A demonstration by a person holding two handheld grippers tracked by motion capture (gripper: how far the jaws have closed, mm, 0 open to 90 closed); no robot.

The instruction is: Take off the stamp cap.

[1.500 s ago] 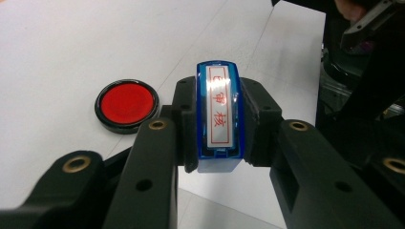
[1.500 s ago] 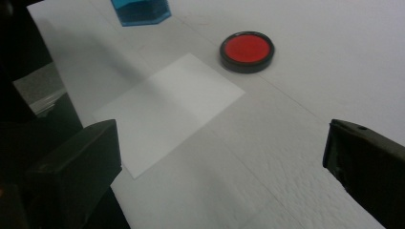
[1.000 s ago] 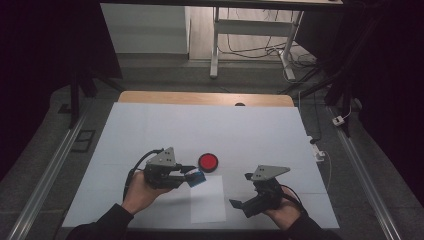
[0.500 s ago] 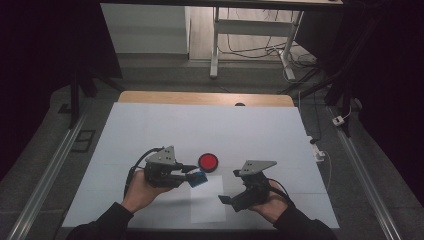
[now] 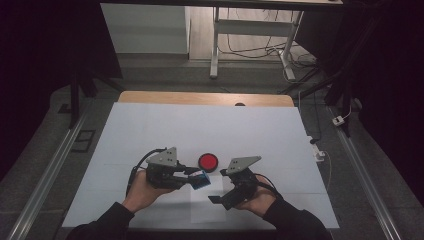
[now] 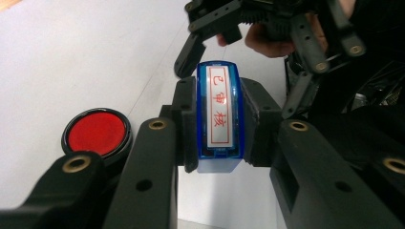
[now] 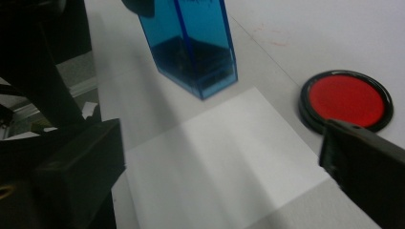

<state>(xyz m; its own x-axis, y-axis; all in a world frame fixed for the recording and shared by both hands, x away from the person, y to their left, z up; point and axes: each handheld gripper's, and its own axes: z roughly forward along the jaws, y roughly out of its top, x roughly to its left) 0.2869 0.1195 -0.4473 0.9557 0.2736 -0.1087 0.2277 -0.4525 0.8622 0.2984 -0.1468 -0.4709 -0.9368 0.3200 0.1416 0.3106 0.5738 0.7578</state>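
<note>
The left gripper (image 5: pixel 192 176) is clamping a blue translucent stamp (image 6: pixel 220 116) between its two black jaws, the pads pressing on both long sides of the casing. The stamp is showing a white label with three red characters running down its top face, framed in deep blue, and a clear hollow base in the right gripper view (image 7: pixel 191 43). It is hanging just above the white table (image 5: pixel 150 130), over the far left corner of a white sheet of paper (image 7: pixel 215 162) lying near the front edge. Just to the far right of the stamp, a round red ink pad (image 5: pixel 208 161) in a black rim is sitting on the table with its lid off and the red felt showing. The right gripper (image 5: pixel 216 198) is standing empty with its jaws wide apart, though they have just been closing a little with nothing between them. Compared with a second ago, the right hand is sitting farther left, now close beside the stamp over the paper, while the left hand, the stamp and the ink pad are resting where they were.
</note>
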